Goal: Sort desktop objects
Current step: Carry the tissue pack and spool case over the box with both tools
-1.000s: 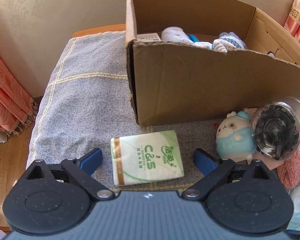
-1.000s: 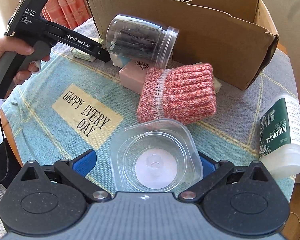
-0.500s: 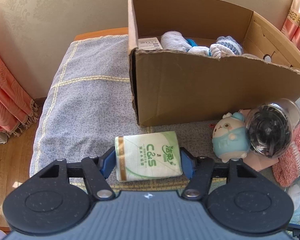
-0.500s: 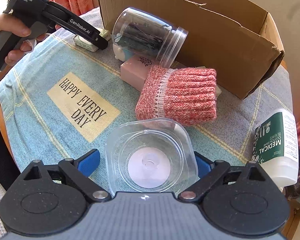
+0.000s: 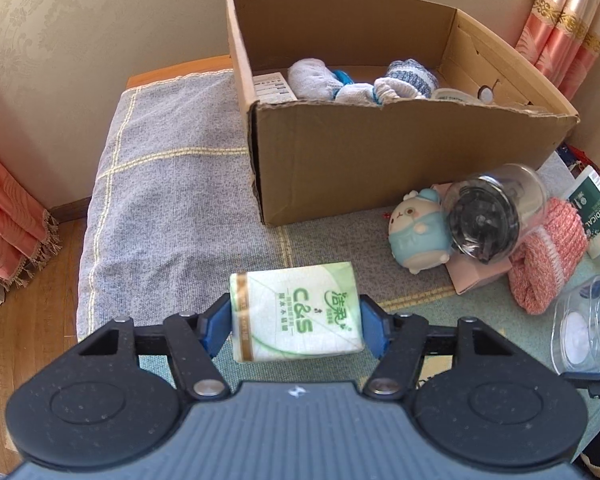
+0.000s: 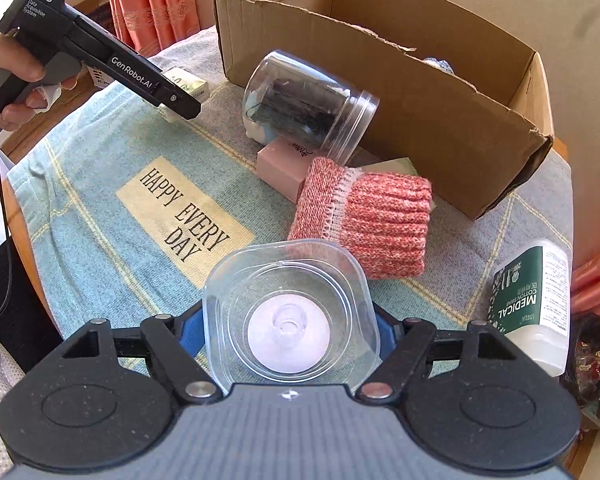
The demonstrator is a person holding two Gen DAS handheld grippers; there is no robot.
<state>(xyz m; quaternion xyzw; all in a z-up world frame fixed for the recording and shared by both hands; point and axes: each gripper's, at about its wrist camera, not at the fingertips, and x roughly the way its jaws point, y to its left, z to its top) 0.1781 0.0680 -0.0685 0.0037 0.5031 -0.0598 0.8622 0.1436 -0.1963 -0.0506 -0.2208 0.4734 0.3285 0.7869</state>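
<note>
My left gripper [image 5: 294, 326] is shut on a green-and-white C&S tissue pack [image 5: 296, 312] and holds it above the cloth, in front of the open cardboard box [image 5: 380, 168]. My right gripper [image 6: 290, 330] is shut on a clear square plastic container [image 6: 290, 316], lifted over the blue cloth. That container also shows at the right edge of the left wrist view [image 5: 584, 332]. The left gripper with the tissue pack [image 6: 184, 84] shows at the upper left of the right wrist view. The box [image 6: 400, 120] holds rolled socks [image 5: 404, 76].
On the cloth lie a clear jar of dark items [image 6: 308, 104], a pink knitted sock [image 6: 364, 216], a pink box [image 6: 280, 164], a plush toy [image 5: 418, 236] and a medical cotton swab bottle [image 6: 532, 308]. The table's edge and wooden floor [image 5: 32, 320] lie left.
My left gripper closed on the tissue pack and lifted it off the cloth. My right gripper closed on the clear container and raised it slightly.
</note>
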